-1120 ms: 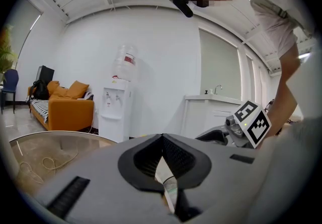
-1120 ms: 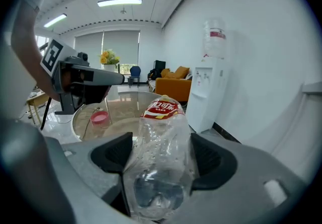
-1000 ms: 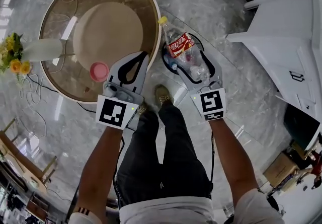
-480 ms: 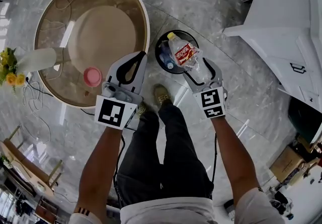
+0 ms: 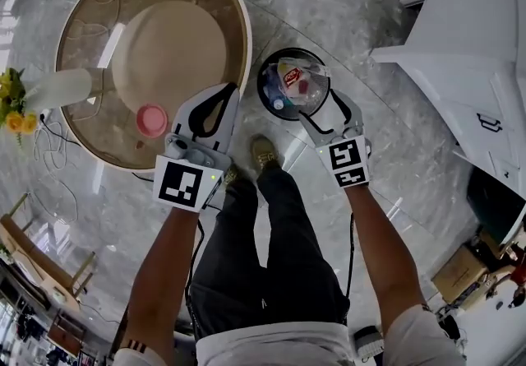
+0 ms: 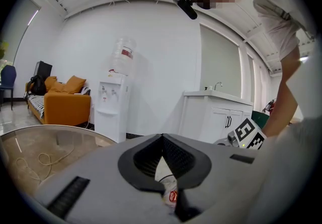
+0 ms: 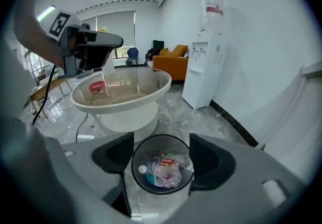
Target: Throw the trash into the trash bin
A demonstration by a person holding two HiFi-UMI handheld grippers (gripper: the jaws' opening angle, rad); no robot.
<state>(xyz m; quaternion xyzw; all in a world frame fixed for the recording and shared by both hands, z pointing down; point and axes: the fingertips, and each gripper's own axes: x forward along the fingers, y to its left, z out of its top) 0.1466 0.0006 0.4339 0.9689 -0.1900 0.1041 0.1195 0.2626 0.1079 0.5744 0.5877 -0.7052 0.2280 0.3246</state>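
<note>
Marble floor holds one trash bin containing one bottle; right tool released, left tool clenched.

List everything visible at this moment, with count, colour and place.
Trash bin: one, black, on the floor beside the table.
Plastic bottle: one, clear with a red label, inside the bin among other trash.
Table: one, round, glass top, white rim.
Small round object: one, pink, on the table near its edge.
Vase: one, white, yellow flowers, by the table's left edge.
Cabinet: one, white, right of the bin.
Water dispenser: one, white, against the wall.
Sofa: one, orange, far wall.
Left gripper: shut, empty, at the table's edge.
Right gripper: open, empty, above the bin.
</note>
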